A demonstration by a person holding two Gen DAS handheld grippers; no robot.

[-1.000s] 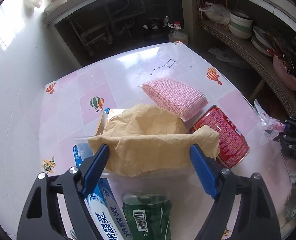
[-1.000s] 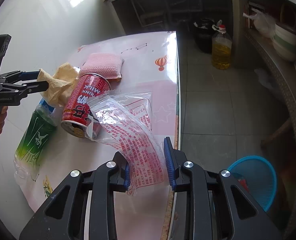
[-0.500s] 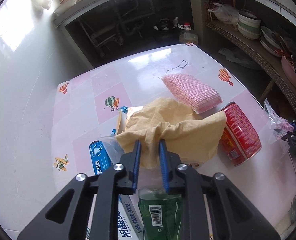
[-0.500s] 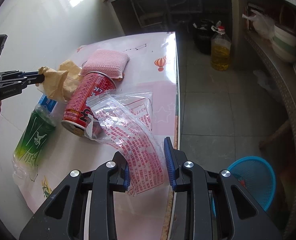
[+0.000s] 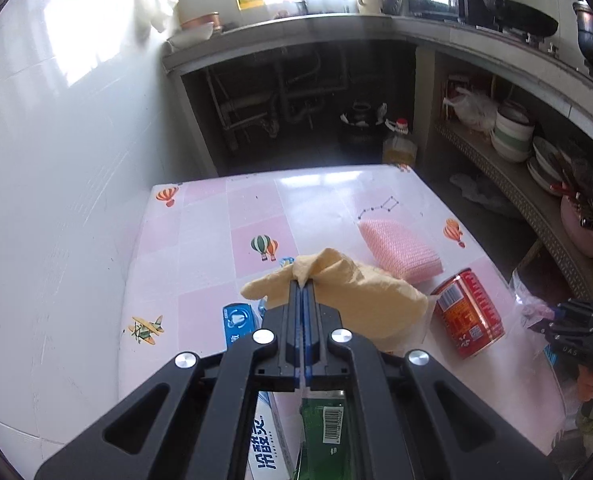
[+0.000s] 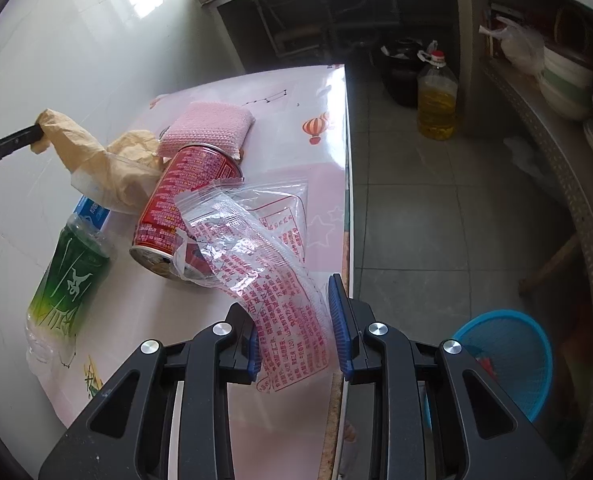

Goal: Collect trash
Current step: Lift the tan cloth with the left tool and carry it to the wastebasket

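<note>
My left gripper [image 5: 304, 283] is shut on a crumpled tan paper [image 5: 360, 296] and lifts it above the pink table; it also shows in the right wrist view [image 6: 92, 152]. My right gripper [image 6: 296, 320] has its jaws partly apart around a clear plastic wrapper with red print [image 6: 264, 264] at the table's right edge; I cannot tell whether the pads grip it. A red can [image 5: 466, 314] lies on its side, also in the right wrist view [image 6: 188, 196]. A green bottle [image 6: 72, 272] and a blue-white box [image 5: 236, 320] lie nearby.
A pink sponge [image 5: 400, 250] lies behind the can. A blue mesh basket [image 6: 508, 360] stands on the floor right of the table [image 5: 216, 216]. An oil bottle [image 6: 436, 96] stands on the floor. Shelves with bowls [image 5: 512, 136] run along the right.
My left gripper closed on the tan paper and raised it off the table. The can rolled slightly. My right gripper and the wrapper stayed put.
</note>
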